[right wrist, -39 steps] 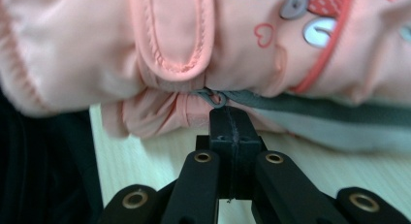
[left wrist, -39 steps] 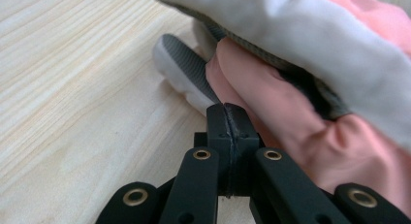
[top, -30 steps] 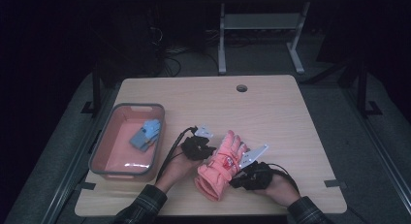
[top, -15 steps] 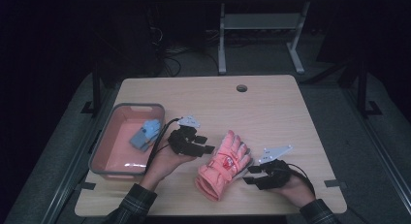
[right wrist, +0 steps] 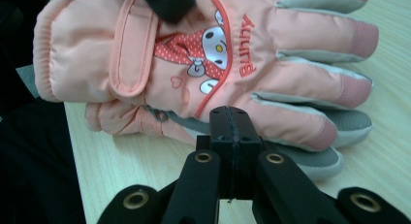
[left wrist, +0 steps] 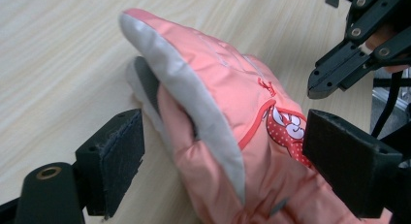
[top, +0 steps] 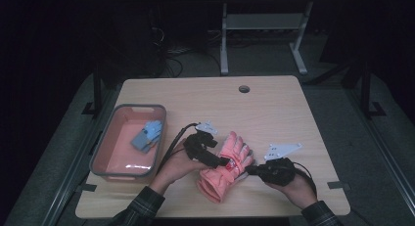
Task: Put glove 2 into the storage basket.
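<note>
We are holding the left gripper (top: 221, 162) over the cuff half of a pair of pink gloves (top: 226, 165). Its jaws have just been opening and are now standing spread wide, one on each side of the gloves. In the left gripper view the left pad is standing clear of the grey palm side, with bare wood showing between; the right pad is sitting just beside the printed back of the top glove, and we cannot tell whether it is touching the fabric.

We are keeping the right gripper (top: 250, 170) at the gloves' right edge. In the right gripper view its jaws (right wrist: 231, 136) are pressed flat together, their tip lying right at the thumb edge of the top glove. We are seeing nothing pinched between them.

The gloves are lying near the front middle of the worktop (top: 274, 113), stacked one on the other, fingers pointing away from us and cuffs toward us. They are padded, salmon pink with grey palms and grey between the fingers. The top glove is showing a wrist strap, a bunny cartoon with a red dotted patch, and the word "Bunny".

To the left, a pink tray (top: 110, 143) is holding a blue item (top: 147, 136).
</note>
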Demonstrator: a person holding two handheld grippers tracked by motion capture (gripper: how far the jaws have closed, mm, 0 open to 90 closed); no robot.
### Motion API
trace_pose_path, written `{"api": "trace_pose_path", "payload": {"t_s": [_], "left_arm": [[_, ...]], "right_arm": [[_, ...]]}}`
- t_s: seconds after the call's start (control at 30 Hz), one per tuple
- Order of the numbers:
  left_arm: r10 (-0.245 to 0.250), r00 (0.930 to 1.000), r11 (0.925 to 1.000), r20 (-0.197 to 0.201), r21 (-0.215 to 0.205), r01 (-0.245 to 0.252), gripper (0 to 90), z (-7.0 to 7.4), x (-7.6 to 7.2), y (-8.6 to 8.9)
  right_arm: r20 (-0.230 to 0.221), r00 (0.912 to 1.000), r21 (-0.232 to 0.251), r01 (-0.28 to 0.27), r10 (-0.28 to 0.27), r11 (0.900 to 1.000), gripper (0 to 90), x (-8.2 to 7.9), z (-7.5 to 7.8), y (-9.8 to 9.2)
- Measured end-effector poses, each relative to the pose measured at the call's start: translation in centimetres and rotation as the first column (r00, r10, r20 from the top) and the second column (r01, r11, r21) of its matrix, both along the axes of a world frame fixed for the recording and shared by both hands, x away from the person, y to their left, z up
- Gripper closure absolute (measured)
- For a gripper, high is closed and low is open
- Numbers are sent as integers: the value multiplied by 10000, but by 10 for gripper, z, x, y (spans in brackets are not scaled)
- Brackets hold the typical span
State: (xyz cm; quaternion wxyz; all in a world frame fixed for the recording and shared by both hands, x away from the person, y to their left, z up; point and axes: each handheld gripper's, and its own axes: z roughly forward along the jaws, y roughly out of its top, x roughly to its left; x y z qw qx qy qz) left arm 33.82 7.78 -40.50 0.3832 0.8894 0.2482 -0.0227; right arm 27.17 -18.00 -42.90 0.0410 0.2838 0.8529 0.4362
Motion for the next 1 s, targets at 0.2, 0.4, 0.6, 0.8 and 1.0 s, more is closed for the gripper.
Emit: {"api": "trace_pose_path", "payload": {"t_s": [0.2, 0.4, 0.6, 0.8, 1.0], "left_arm": [[-51, 9998, 9997, -202, 229, 56, 134, -13, -2, -12], [-75, 9995, 9991, -308, 423, 88, 126, -21, 0, -14], [-63, 9978, 9984, -663, 549, 100, 123, -32, 2, -14], [-144, 9935, 9977, -1129, 646, 219, 123, -43, 4, -18], [-193, 9869, 9964, -1605, 788, 323, 123, -49, 6, -21]], "right_arm": [[-9, 10000, -80, -9, 9, 10000, 900, 1, 0, 2], [161, 9998, 83, 124, -126, 9999, 900, 4, 1, 5], [103, 9999, -254, 36, -33, 9997, 900, 10, -7, 16], [100, 9999, -655, 67, -61, 9978, 900, 12, -14, 17], [117, 9999, -987, 23, -12, 9951, 900, 12, -19, 21]]}}
